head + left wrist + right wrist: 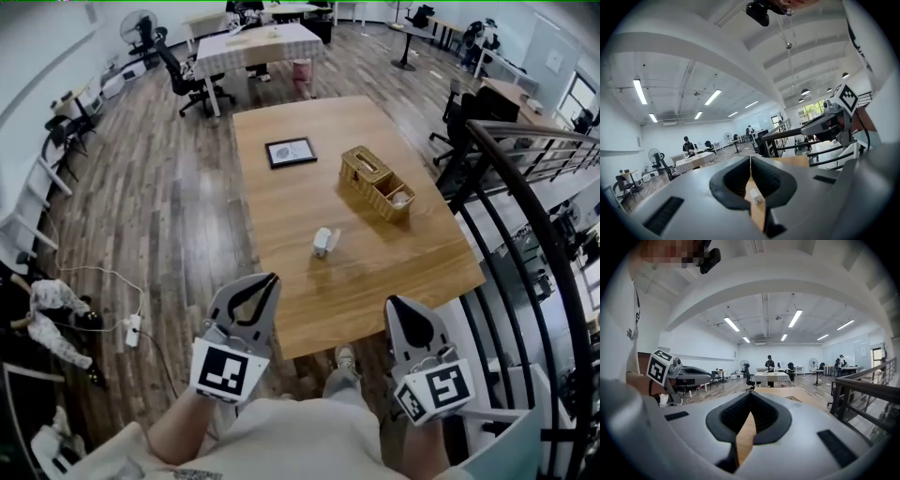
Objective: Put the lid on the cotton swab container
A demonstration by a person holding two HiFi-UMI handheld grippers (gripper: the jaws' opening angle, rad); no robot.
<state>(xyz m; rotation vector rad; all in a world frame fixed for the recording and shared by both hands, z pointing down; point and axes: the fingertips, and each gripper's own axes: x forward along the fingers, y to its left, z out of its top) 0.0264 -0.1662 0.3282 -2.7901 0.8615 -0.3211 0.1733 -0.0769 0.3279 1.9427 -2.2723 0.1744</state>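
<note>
Table (281,216): one container (323,242), one basket (377,182).

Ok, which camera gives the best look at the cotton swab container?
The head view. It shows the whole cotton swab container standing on the wooden table, apart from the wicker basket. The left gripper view catches only a small white blur, likely the container, in the opening behind its jaw tips. The right gripper view doesn't show it.

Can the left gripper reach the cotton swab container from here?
Probably yes: only bare table lies between the left gripper and the cotton swab container; the wicker basket sits farther off. The gripper's shut jaws must open first.
</note>
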